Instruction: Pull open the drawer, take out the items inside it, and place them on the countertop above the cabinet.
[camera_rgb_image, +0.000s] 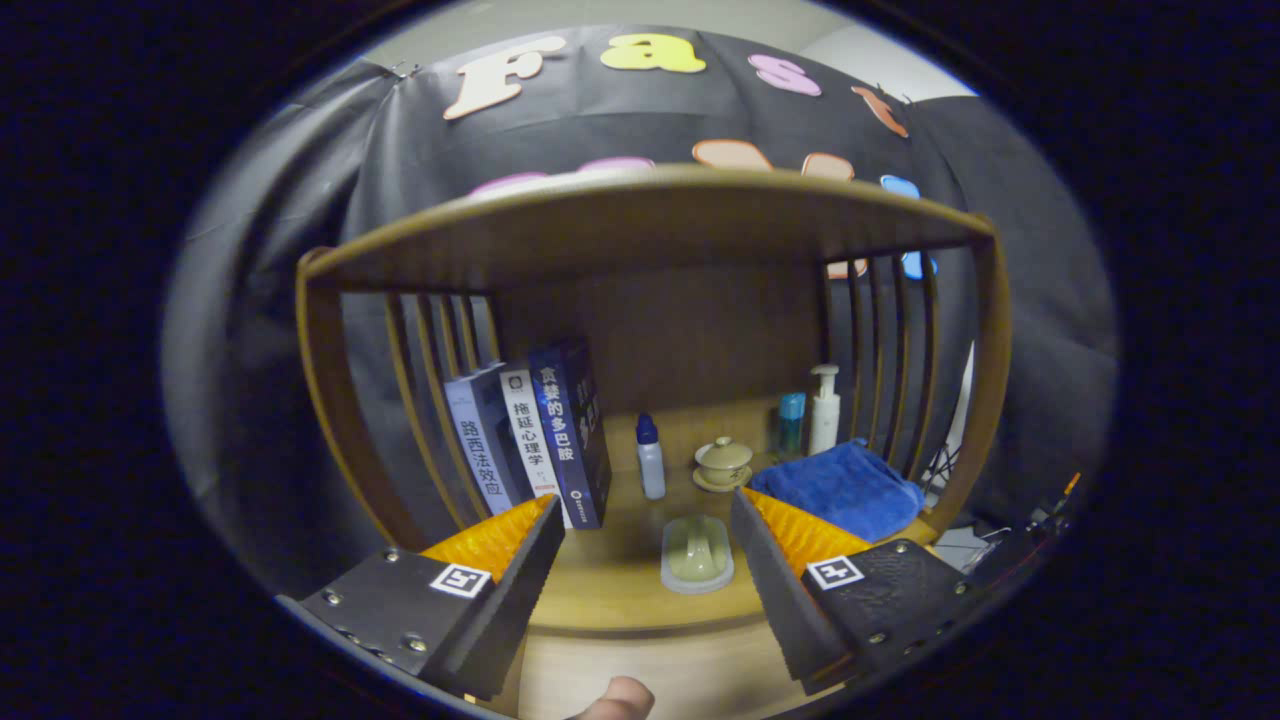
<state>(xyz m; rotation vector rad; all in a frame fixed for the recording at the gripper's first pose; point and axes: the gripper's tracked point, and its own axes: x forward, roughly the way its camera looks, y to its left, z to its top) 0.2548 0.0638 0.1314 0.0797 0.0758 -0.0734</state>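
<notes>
My gripper (648, 502) stands open, its fingers spread wide over the front of the wooden countertop (610, 590) with nothing between them. Just ahead of the gap lies a pale green piece on a whitish oblong dish (697, 556). Beyond it stand a small white bottle with a blue cap (651, 458) and a lidded beige teacup on its saucer (722, 464). A lighter wooden face (690, 672) below the countertop's front edge could be the drawer; I cannot tell whether it is pulled out. A person's fingertip (617, 699) shows below the fingers.
Three upright books (530, 440) lean at the left, close to the left finger. A folded blue towel (842, 487) lies at the right beside the right finger, with a white pump bottle (824, 408) and a teal bottle (791, 424) behind it. Slatted wooden sides and a top board (650, 215) enclose the shelf.
</notes>
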